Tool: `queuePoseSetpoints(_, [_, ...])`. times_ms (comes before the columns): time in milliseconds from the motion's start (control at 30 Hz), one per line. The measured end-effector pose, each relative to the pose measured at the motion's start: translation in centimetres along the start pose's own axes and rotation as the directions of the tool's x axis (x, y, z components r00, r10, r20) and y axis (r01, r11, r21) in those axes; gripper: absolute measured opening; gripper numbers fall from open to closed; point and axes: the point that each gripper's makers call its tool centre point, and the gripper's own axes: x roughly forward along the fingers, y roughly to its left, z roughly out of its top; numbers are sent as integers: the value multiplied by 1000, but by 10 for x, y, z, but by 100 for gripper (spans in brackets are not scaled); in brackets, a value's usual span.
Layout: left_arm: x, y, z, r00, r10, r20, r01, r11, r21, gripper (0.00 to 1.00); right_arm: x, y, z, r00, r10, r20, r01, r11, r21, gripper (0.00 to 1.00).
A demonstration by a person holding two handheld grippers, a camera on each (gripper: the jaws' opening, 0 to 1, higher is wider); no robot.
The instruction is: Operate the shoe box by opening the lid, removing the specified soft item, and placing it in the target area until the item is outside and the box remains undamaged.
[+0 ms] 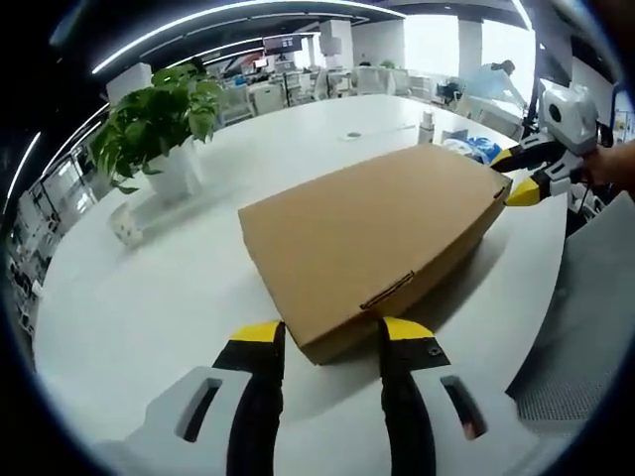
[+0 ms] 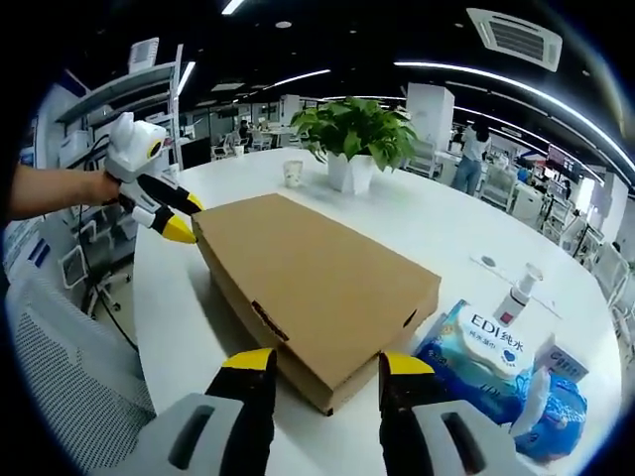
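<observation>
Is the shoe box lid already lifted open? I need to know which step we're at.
No: in the right gripper view the cardboard shoe box lies flat and closed on the white table.

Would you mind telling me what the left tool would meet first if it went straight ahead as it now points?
Most likely the near corner of the closed cardboard box, which sits between the open jaws of the left tool.

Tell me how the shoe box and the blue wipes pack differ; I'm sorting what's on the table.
The shoe box is plain brown cardboard, rigid and flat-topped; the blue wipes pack is glossy, printed and soft-looking. The shoe box is much the larger and has the right tongs at one corner and the left tongs at the opposite one; the wipes pack lies beside it, untouched. Both rest on the white table, and both look closed.
</observation>
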Motion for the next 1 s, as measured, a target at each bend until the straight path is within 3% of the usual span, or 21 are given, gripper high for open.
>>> queuePoseSetpoints(1000, [7, -2, -6, 1000, 15, 5, -15, 999, -34, 37, 8, 0, -9, 1000, -26, -11, 26, 999, -23, 38])
